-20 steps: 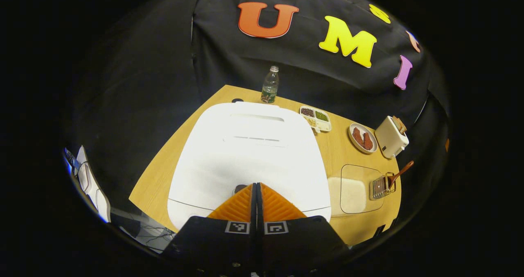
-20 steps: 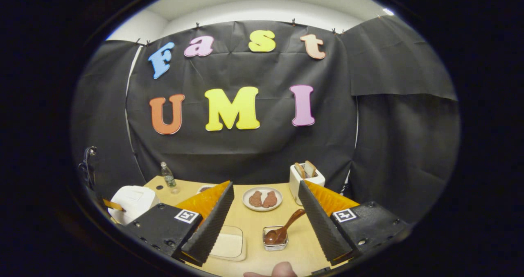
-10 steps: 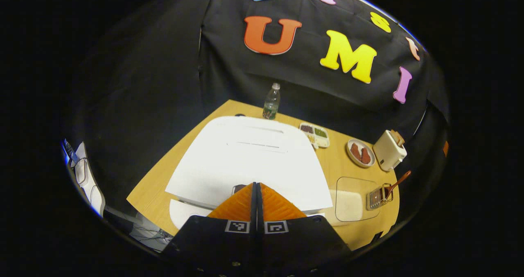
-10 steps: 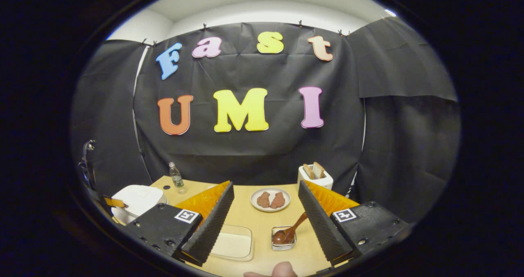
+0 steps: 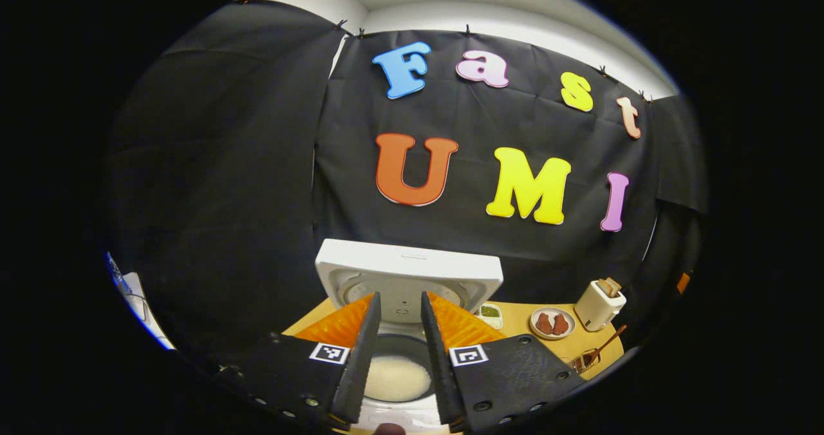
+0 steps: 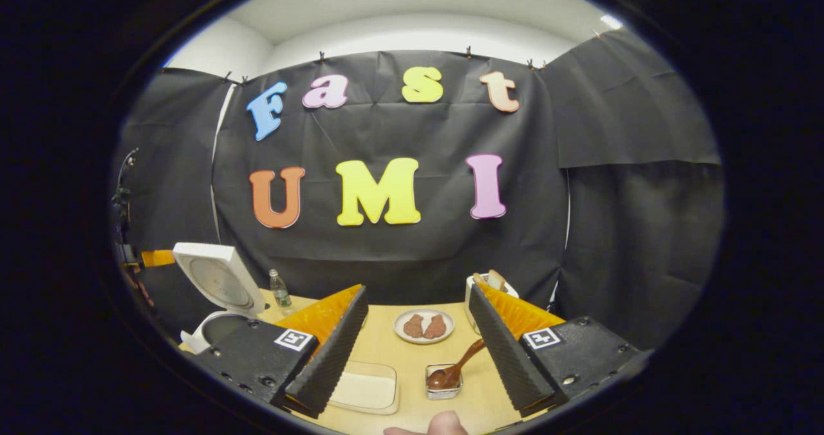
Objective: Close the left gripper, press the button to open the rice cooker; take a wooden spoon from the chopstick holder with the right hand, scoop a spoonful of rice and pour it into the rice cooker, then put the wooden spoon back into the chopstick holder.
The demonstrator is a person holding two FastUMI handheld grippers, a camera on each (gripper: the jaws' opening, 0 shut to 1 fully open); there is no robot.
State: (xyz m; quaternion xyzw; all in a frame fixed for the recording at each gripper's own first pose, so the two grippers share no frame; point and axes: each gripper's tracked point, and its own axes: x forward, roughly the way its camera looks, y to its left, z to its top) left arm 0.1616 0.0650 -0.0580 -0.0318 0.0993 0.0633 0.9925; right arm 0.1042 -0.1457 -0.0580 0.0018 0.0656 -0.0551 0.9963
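I judge the opening step done: the rice cooker (image 5: pixel 408 279) stands lid-up at the bench's left end, my left gripper (image 5: pixel 399 358) slightly parted, while the right gripper (image 6: pixel 417 351), spread wide and empty, faces the wooden spoon (image 6: pixel 454 367) in the chopstick holder (image 6: pixel 443 385) near the front edge.

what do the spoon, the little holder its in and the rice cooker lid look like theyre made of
Spoon: wood by its brown tone, with a smooth, slightly glossy bowl, perhaps lacquered. Holder: looks like shiny metal, going by its silvery reflective rim, though it is too small to be sure. Rice cooker lid: white matte plastic shell, apparently; the round inner plate looks greyer, possibly metal.
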